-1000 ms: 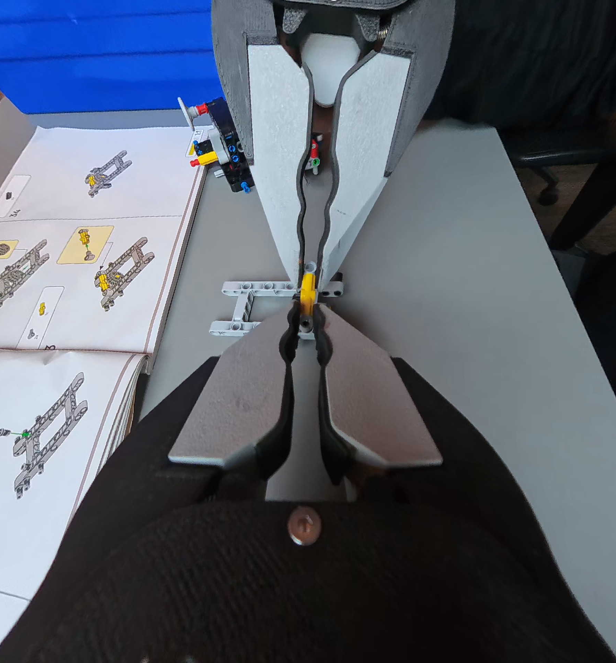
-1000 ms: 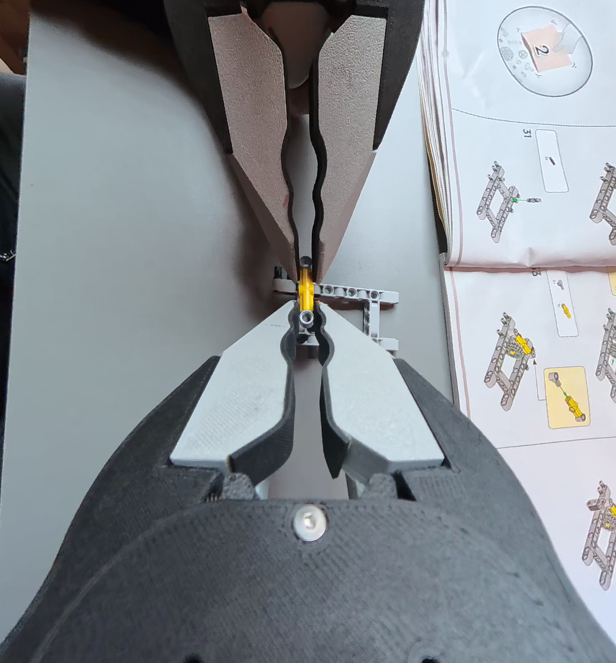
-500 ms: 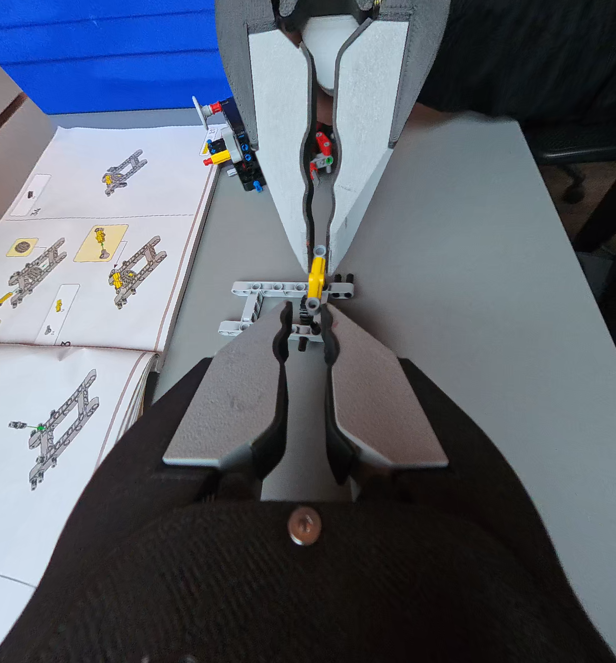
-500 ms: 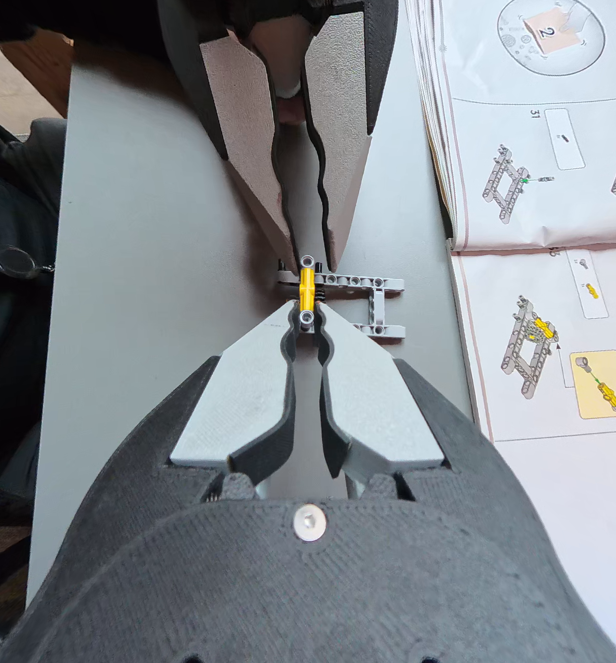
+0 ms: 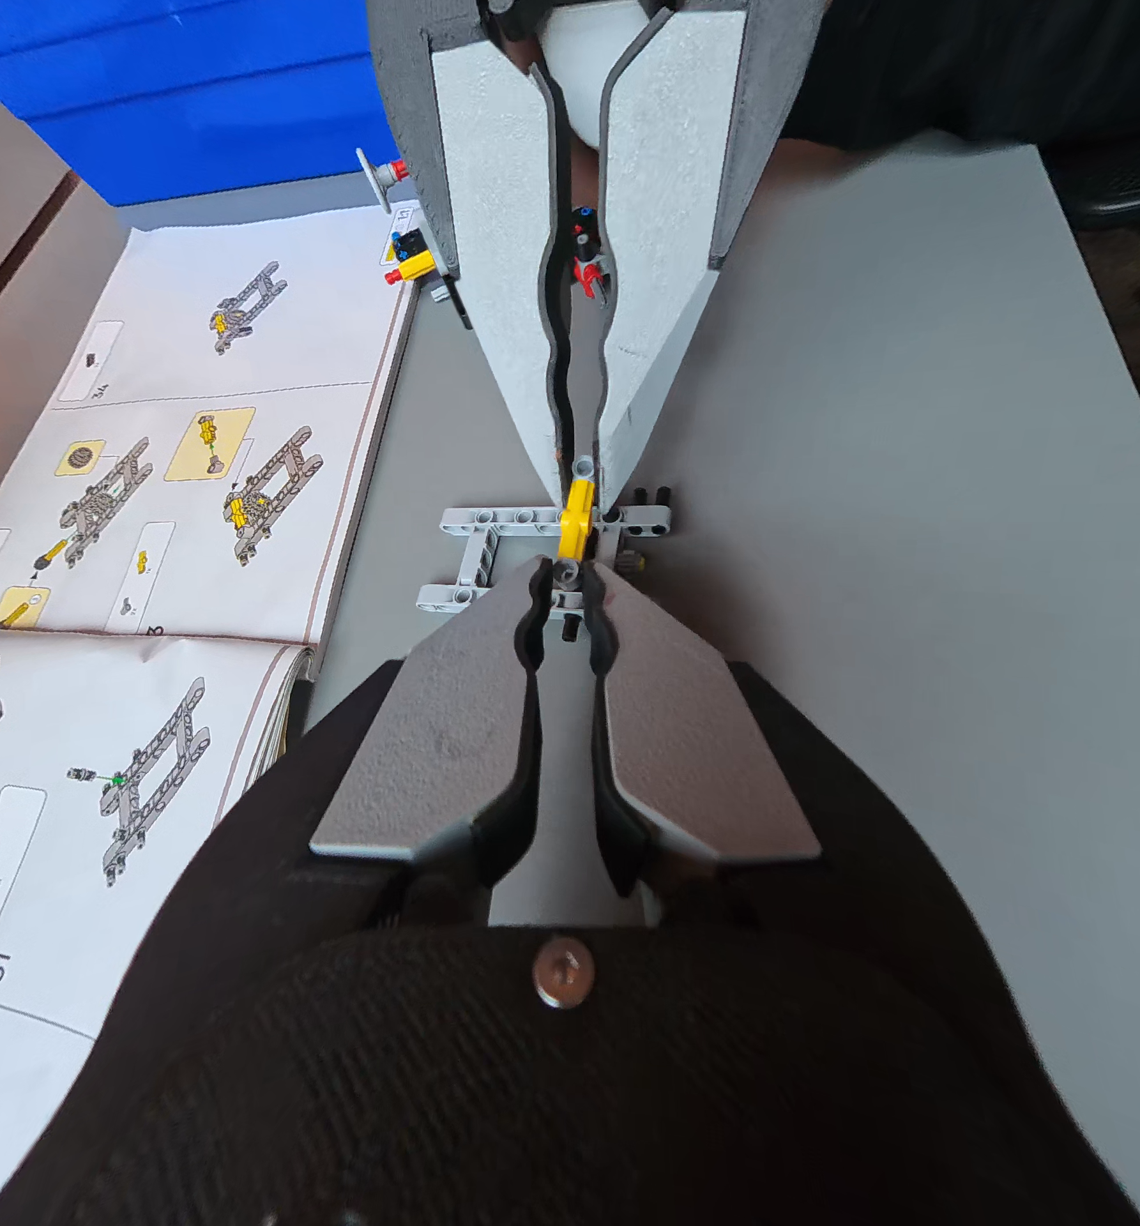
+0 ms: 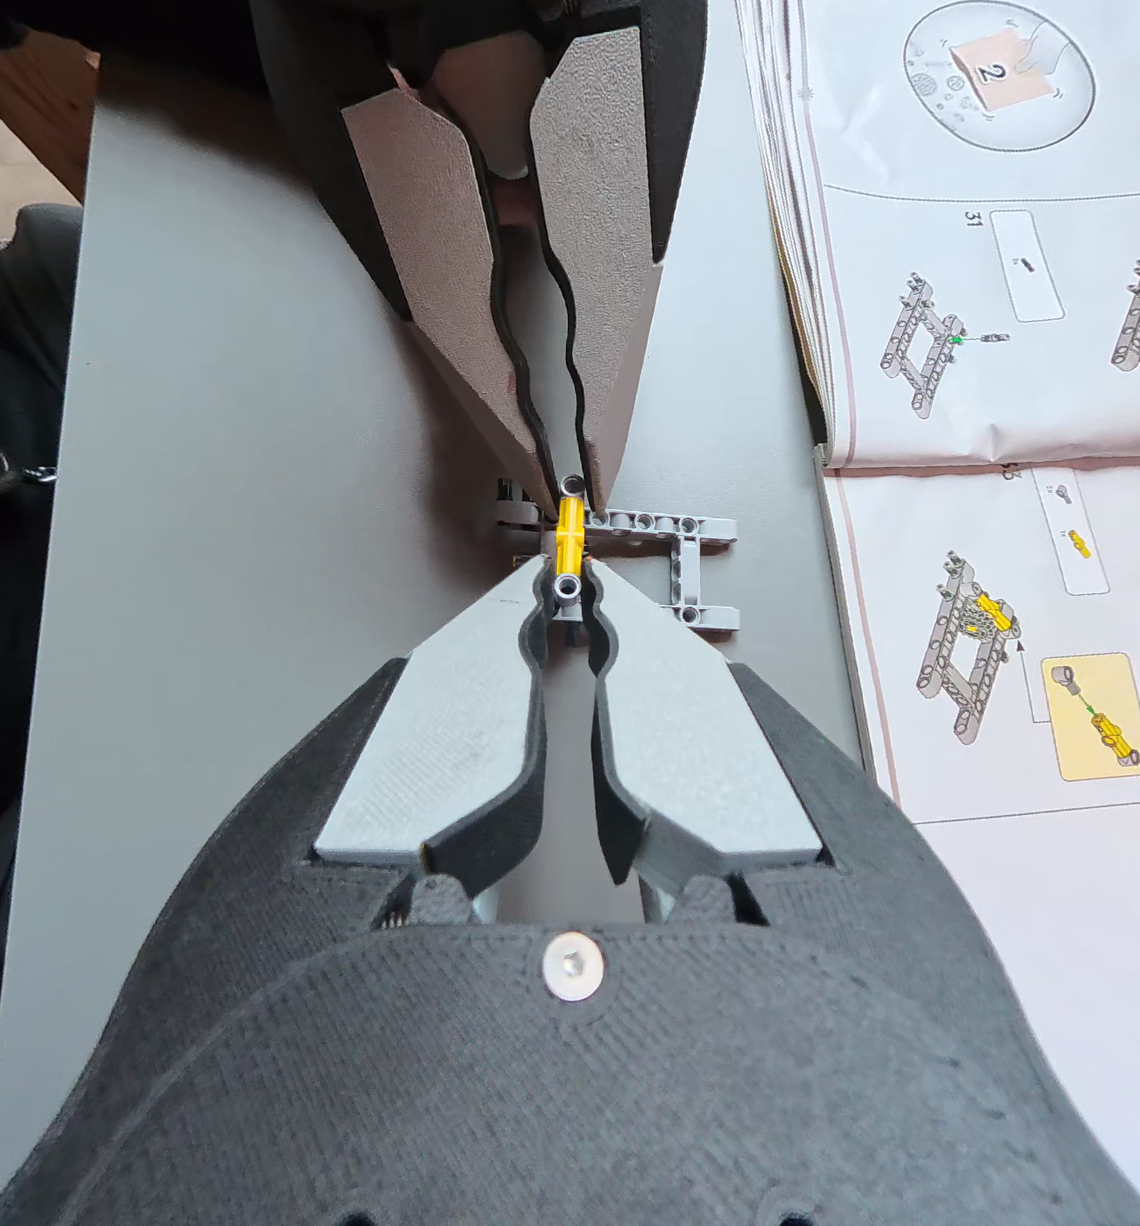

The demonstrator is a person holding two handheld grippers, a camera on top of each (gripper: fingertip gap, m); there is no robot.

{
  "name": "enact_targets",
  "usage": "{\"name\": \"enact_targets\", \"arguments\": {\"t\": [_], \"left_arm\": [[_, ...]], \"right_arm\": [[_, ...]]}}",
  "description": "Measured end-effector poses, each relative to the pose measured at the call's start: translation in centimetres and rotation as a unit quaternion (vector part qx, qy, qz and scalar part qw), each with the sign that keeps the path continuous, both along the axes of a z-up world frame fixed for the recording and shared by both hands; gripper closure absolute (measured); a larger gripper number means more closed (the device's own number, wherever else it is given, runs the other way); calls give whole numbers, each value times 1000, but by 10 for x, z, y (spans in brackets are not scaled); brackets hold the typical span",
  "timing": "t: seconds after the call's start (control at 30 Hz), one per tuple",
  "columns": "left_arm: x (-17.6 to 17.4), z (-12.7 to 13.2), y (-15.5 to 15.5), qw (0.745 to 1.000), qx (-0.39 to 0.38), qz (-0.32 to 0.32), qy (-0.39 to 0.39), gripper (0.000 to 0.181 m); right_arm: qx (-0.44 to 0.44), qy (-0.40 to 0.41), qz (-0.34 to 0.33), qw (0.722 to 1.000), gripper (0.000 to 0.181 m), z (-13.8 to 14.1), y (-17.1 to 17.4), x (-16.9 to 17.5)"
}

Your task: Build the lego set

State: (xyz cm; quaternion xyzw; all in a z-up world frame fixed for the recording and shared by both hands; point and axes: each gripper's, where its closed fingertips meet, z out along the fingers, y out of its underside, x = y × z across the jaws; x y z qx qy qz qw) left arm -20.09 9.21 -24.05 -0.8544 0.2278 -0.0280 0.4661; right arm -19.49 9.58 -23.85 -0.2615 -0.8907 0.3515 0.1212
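Observation:
A yellow connector (image 5: 577, 524) with a grey end on each side hangs over a light grey beam frame (image 5: 487, 517) on the grey table. My left gripper (image 5: 566, 576) comes from the near side and is shut on the connector's near grey end. My right gripper (image 5: 580, 479) faces it from the far side and is shut on the other grey end. In the right wrist view the right gripper (image 6: 567, 587) grips the connector (image 6: 568, 544), with the left gripper (image 6: 570, 491) opposite and the frame (image 6: 660, 524) underneath.
An open instruction booklet (image 5: 155, 464) lies left of the frame and shows in the right wrist view (image 6: 1018, 597) too. A small black, yellow and red sub-assembly (image 5: 411, 259) stands behind it. A blue bin (image 5: 189, 86) is at the back. The table edge (image 5: 1084, 318) is to the right. My two grippers' fingertips are within a few centimetres of each other.
The left gripper's jaws widened half a second ago, the connector tilted slightly, and the jaws have narrowed again around its near end. The right gripper has kept its hold.

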Motion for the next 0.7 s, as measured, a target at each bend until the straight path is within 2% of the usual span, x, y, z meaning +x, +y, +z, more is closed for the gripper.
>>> {"name": "enact_targets", "arguments": {"t": [0.2, 0.47, 0.7], "left_arm": [[3, -2, -2, 1000, -3, -8, 16, 176], [2, 1, -6, 998, -17, -20, -49, 174], [3, -7, -7, 998, -36, -26, -52, 171]], "right_arm": [[1, -4, -1, 1000, 177, 1, -1, 1], [-10, -25, -9, 1000, 177, 0, 1, 1], [-23, -48, -14, 999, 177, 1, 4, 4]]}}
